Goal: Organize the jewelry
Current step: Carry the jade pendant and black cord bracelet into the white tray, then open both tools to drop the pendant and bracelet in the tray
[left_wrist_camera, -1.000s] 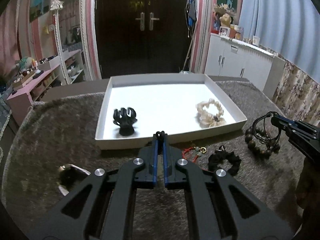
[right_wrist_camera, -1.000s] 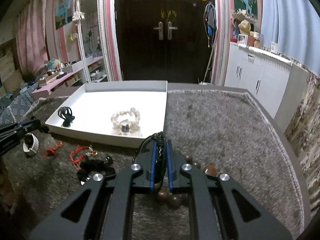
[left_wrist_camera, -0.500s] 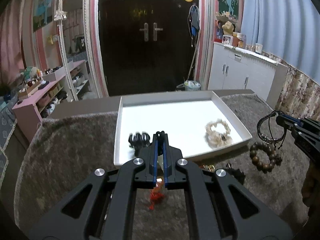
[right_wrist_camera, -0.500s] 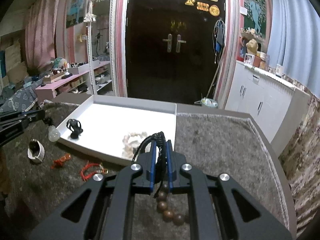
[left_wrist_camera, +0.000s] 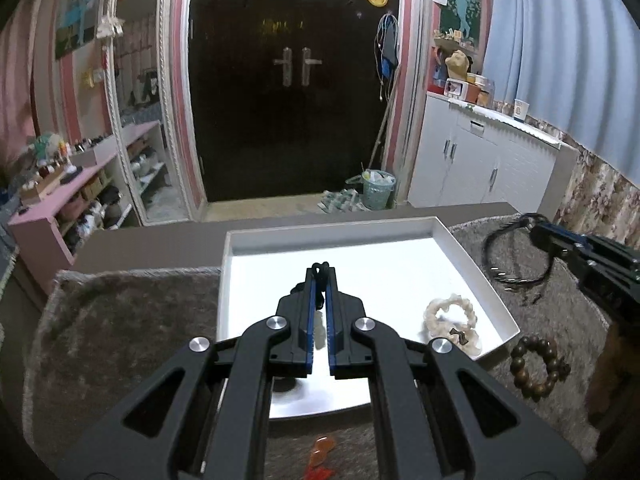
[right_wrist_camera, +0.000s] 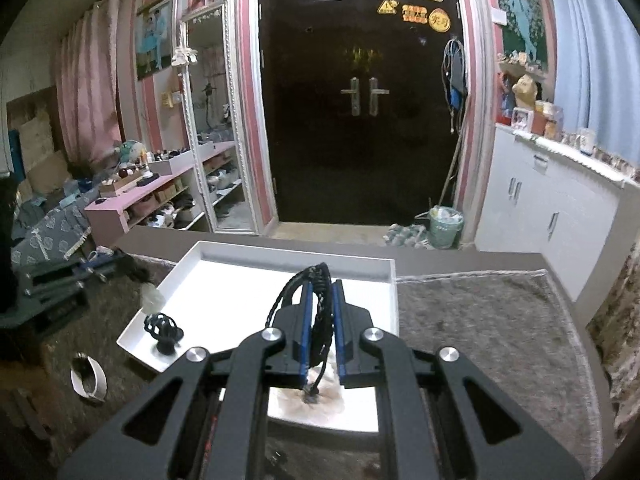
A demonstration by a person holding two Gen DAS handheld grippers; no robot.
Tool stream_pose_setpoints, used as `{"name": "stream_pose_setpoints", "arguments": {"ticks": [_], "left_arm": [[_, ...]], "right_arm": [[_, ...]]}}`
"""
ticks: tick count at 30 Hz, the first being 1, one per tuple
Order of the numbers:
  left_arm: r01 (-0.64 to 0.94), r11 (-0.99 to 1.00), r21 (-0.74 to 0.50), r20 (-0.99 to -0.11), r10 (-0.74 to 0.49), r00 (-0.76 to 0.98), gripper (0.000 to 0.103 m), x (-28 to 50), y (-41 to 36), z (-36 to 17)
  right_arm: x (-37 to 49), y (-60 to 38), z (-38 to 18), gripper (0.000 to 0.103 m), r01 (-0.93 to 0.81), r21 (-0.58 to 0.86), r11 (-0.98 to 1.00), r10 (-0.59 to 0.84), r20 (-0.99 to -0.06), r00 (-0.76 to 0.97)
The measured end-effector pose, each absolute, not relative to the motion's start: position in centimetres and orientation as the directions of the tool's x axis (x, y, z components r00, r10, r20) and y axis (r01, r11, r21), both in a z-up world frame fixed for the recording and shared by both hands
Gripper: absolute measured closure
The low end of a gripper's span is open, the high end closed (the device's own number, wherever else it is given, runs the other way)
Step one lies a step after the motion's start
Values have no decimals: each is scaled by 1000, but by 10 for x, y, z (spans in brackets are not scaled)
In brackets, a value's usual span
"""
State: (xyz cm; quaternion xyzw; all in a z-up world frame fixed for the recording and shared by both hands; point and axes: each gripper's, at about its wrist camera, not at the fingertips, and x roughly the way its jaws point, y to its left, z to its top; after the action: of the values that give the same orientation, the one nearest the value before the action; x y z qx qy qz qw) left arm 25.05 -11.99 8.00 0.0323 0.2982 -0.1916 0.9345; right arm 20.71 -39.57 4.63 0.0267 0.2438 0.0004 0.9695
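Note:
A white tray (left_wrist_camera: pixel 476 268) lies on the grey rug, with a cream bead bracelet (left_wrist_camera: pixel 452 320) inside. My left gripper (left_wrist_camera: pixel 319 270) is shut on a black cord with a pale pendant (left_wrist_camera: pixel 319 330) hanging between the fingers, held above the tray. My right gripper (right_wrist_camera: pixel 320 276) is shut on a black braided cord bracelet (right_wrist_camera: pixel 288 294), also above the tray (right_wrist_camera: pixel 384 276); it shows in the left wrist view (left_wrist_camera: pixel 508 256) too. A black claw hair clip (right_wrist_camera: pixel 163 330) stands in the tray's near left corner.
A brown wooden bead bracelet (left_wrist_camera: pixel 536 368) lies on the rug right of the tray. A red cord charm (left_wrist_camera: pixel 320 450) lies in front of it. A white ring-shaped piece (right_wrist_camera: pixel 90 378) sits on the rug to the left.
Both grippers have risen and moved forward over the tray, each carrying its piece. The wooden bead bracelet stayed on the rug.

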Motion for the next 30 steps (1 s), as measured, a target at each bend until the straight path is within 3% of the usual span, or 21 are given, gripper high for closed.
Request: {"name": "stream_pose_setpoints", "arguments": {"ticks": [11,30], "left_arm": [[443,893,-78,-635,-387,669,101,262,-158,10],[431,902,-36,-675,-340,654,97,268,-176,-24]], "right_arm": [[234,-382,-18,94,-43,79,996,80,-562,824],[240,-363,-49,92,-57,26,998,61,-621,781]]}}
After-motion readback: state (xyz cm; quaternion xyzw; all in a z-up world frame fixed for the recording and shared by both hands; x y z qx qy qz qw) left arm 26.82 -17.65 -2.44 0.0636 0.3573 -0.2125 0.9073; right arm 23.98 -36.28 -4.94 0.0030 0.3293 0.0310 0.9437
